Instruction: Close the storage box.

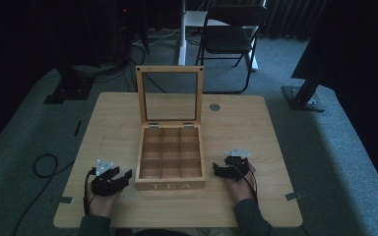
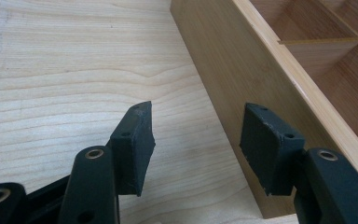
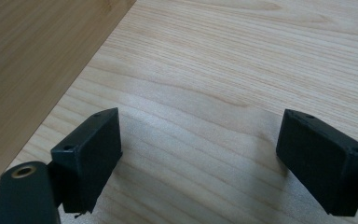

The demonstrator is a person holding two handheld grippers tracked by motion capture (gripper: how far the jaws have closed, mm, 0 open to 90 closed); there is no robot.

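Currently the wooden tea box [image 1: 171, 162] sits mid-tabletop [image 1: 113, 123], near the person's edge, glass-pane lid [image 1: 170, 96] standing upright on its rear hinges. "TEA" lettering faces the person. Inside: a grid of nine compartments, all showing bare wood.

Left hand-held gripper [image 1: 119, 178] rests on the tabletop just beside the box's front-left corner, jaws spread wide, nothing between them. In the left gripper view [image 2: 196, 144] its right-hand pad sits close against the box's outer side wall; can't tell whether it actually touches. The left pad is over bare wood grain.

Right hand-held gripper [image 1: 225, 168] is on the other side, just beside the box's right wall, also released, jaws apart and gripping nothing. Right gripper view [image 3: 198, 158] shows only tabletop between the pads, with the box's side wall at the upper left, clear of the jaws.

Both hands rest low at the near edge, a cable trailing from each. A folding chair [image 1: 231, 34] stands on the floor beyond the tabletop.
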